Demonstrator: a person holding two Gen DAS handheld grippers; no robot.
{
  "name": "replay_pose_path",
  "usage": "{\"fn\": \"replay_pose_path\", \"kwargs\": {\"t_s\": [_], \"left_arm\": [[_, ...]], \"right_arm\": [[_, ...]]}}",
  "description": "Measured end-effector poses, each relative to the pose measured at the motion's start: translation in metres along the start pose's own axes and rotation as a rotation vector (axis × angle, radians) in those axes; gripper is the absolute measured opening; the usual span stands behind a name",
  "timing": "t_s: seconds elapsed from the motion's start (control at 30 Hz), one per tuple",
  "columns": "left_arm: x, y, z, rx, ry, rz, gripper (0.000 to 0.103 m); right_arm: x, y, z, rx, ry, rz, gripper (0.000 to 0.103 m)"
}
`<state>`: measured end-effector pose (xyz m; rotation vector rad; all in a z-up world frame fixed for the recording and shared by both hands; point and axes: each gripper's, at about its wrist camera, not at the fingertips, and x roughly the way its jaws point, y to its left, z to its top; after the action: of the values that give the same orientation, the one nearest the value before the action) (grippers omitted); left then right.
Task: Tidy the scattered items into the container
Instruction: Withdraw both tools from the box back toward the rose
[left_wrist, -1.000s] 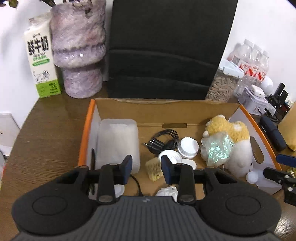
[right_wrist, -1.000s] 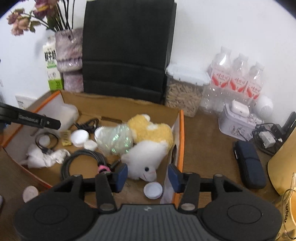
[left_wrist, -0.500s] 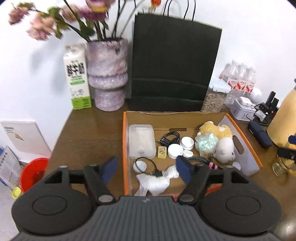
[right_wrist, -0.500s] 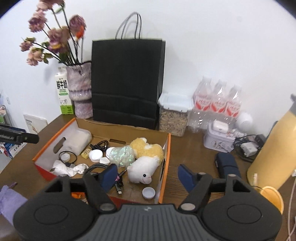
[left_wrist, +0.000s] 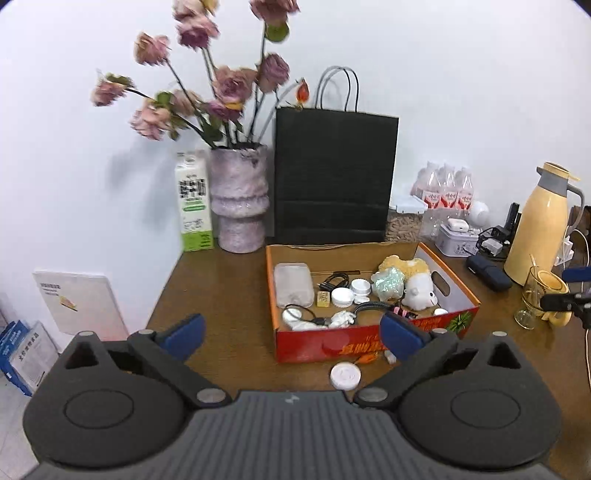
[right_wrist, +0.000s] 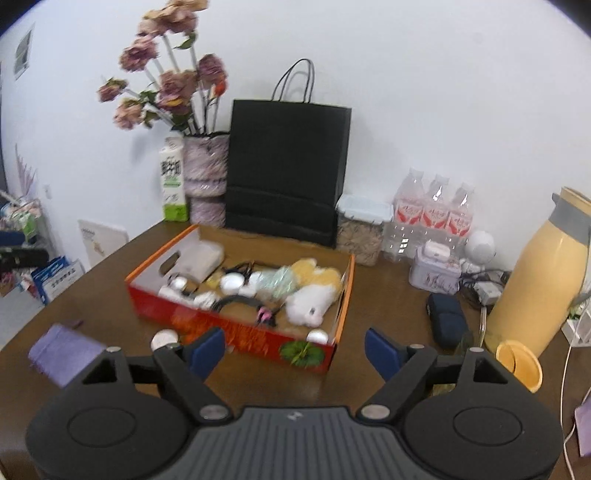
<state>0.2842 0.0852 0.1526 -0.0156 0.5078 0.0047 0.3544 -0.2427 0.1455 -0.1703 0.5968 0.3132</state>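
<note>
Room: I see a white wall behind a brown wooden bench (left_wrist: 229, 295); a floor with stacked blue boxes lies off its left edge.
Container: a cardboard box (left_wrist: 332, 343), red outside with orange rims, sits ahead of my left tool (left_wrist: 291, 332) and ahead-left of my right tool (right_wrist: 295, 349).
Writing: the box front carries yellow characters and a green leaf print, too blurred for me to read. The milk carton (left_wrist: 194, 206) beyond the box bears dark characters I cannot make out. The three bottles (right_wrist: 434, 210) have red-and-white labels, illegible.
Inside the box: a plush toy (left_wrist: 413, 284), a clear plastic tub (left_wrist: 291, 284), black cables, white caps and crumpled white paper.
Still outside: a white round lid (left_wrist: 345, 374) lies on the bench just in front of the box, between my left tool's fingers; a purple cloth (right_wrist: 62, 350) lies left of my right tool.
Left tool: jaws spread wide and opening, gripping nothing.
Right tool: jaws apart and opening, nothing between them.
Background: a black paper bag (left_wrist: 334, 177), a vase of flowers (left_wrist: 240, 199), a yellow thermos jug (left_wrist: 539, 225).
Hard to tell: the right wrist view is motion-blurred; its right edge cuts off the jug.
</note>
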Motion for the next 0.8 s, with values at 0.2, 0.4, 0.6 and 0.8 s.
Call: {"fn": "replay_pose_path", "kwargs": {"t_s": [0.2, 0.4, 0.6, 0.8], "left_arm": [[-0.037, 0.008, -0.044, -0.085, 0.014, -0.069, 0.103], [-0.054, 0.001, -0.113, -0.143, 0.013, -0.057, 0.103], [-0.061, -0.001, -0.151, -0.131, 0.059, 0.010, 0.103], [-0.052, 0.003, -0.158, -0.119, 0.088, 0.082, 0.103]], "right_arm": [[-0.034, 0.025, -0.046, 0.005, -0.011, 0.027, 0.082], [-0.054, 0.050, -0.091, 0.028, -0.007, 0.091, 0.086], [-0.062, 0.068, -0.126, 0.129, -0.001, 0.112, 0.086], [-0.058, 0.072, -0.150, 0.145, 0.025, 0.019, 0.086]]}}
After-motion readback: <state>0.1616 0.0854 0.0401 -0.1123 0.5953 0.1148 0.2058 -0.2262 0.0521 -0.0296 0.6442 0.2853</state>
